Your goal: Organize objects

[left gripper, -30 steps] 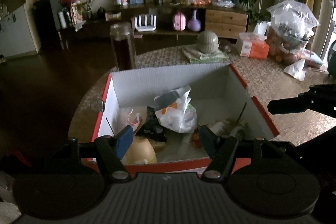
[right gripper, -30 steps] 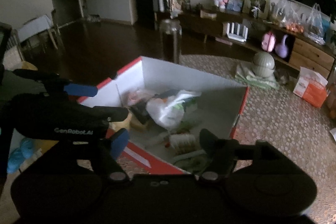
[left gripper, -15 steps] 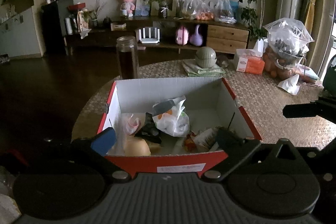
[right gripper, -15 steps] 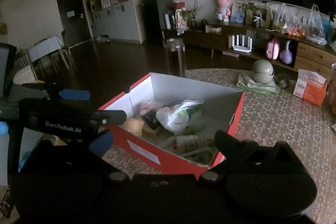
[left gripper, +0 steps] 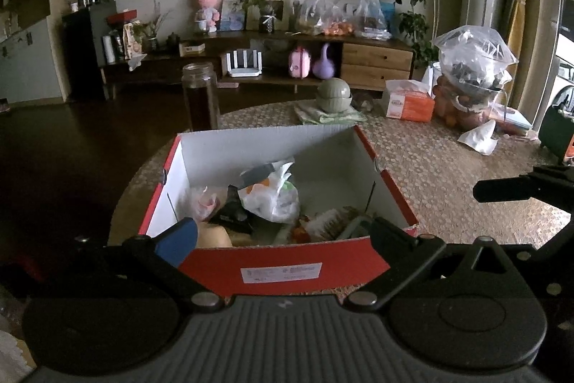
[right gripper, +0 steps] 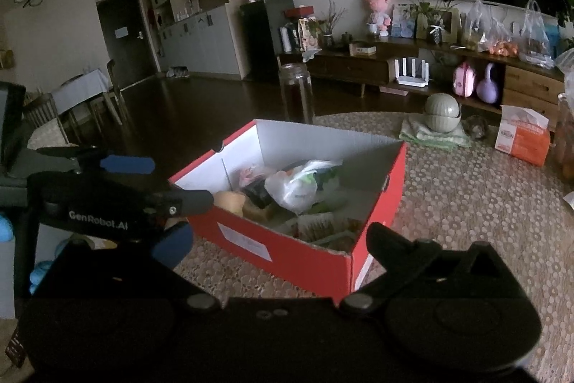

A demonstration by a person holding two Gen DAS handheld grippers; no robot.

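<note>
Round patterned table carries an open red cardboard box holding a white plastic bag and mixed small items. Left gripper and right gripper both hover spread wide, empty, just short of the box. Any reach in should come from above, clear of the rim; the low items are dim and overlapped, hard to identify.

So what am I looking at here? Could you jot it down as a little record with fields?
Setting: living room, round table with a patterned cover
Main item: open red box, white inside
Box contents: white plastic bag and assorted small items
Behind the box: tall glass jar, green lidded bowl on a folded cloth, orange tissue pack
Left hand-held gripper: open, empty, at the box's near wall
Right hand-held gripper: open, empty
</note>
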